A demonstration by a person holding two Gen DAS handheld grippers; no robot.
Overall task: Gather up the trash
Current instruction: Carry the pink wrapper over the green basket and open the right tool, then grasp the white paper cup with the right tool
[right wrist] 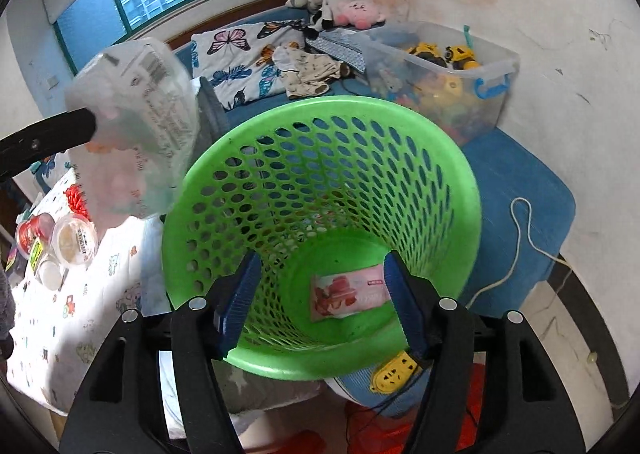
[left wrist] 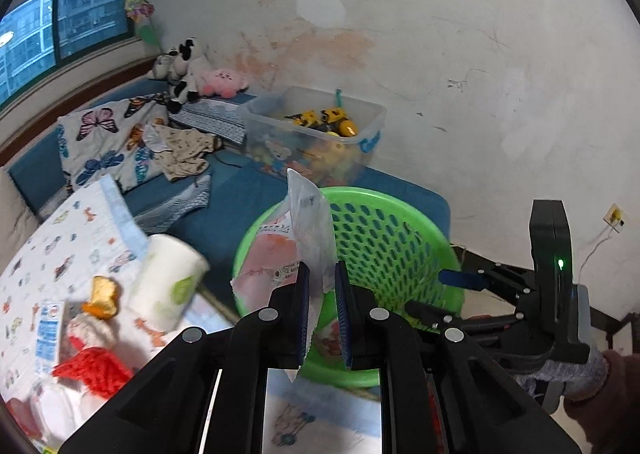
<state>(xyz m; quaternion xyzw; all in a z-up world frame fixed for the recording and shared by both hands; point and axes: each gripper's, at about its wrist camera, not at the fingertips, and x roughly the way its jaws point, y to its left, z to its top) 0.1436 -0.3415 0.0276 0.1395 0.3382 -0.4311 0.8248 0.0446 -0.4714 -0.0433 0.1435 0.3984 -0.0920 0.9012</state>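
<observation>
Over green basket [right wrist: 320, 189] | plastic wrapper [left wrist: 308, 230] pinched by left gripper [left wrist: 322, 310] | right gripper [right wrist: 320, 302] parted, nothing between | pink packet [right wrist: 348, 294] lying at bottom

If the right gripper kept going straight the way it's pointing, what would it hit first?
Most likely the pink wrapper lying on the floor of the green basket. The right gripper is open and empty, aimed down into the basket mouth; depth is hard to judge.
</observation>
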